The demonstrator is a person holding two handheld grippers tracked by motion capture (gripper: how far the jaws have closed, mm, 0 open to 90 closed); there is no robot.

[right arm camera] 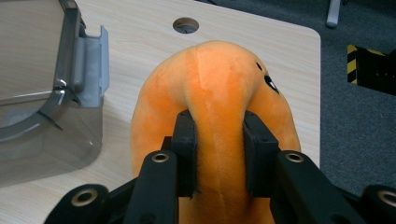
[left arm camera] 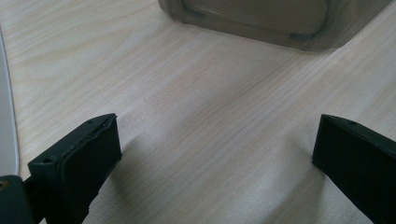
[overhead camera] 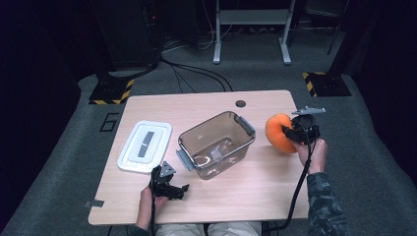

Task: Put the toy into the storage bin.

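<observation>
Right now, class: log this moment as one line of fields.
right gripper: shut on orange plush toy | left gripper: open over wooden table | clear plastic bin: open | white lid: beside bin

Table (overhead camera: 255, 187): one, light wood, with one round cable hole (overhead camera: 240, 103) near its far edge.

Clear plastic bin (overhead camera: 216, 145): one, at the table's middle, with two grey latch handles.

Lid (overhead camera: 145, 146): one, white with a grey centre strip, just left of the bin.

Orange plush toy (overhead camera: 278, 132): one, right of the bin.

Handheld grippers: two, the left gripper (overhead camera: 173, 189) in front of the bin and the right gripper (overhead camera: 290, 132) to the bin's right.

Yellow-and-black striped floor bases: two, beyond the table's far corners.
</observation>
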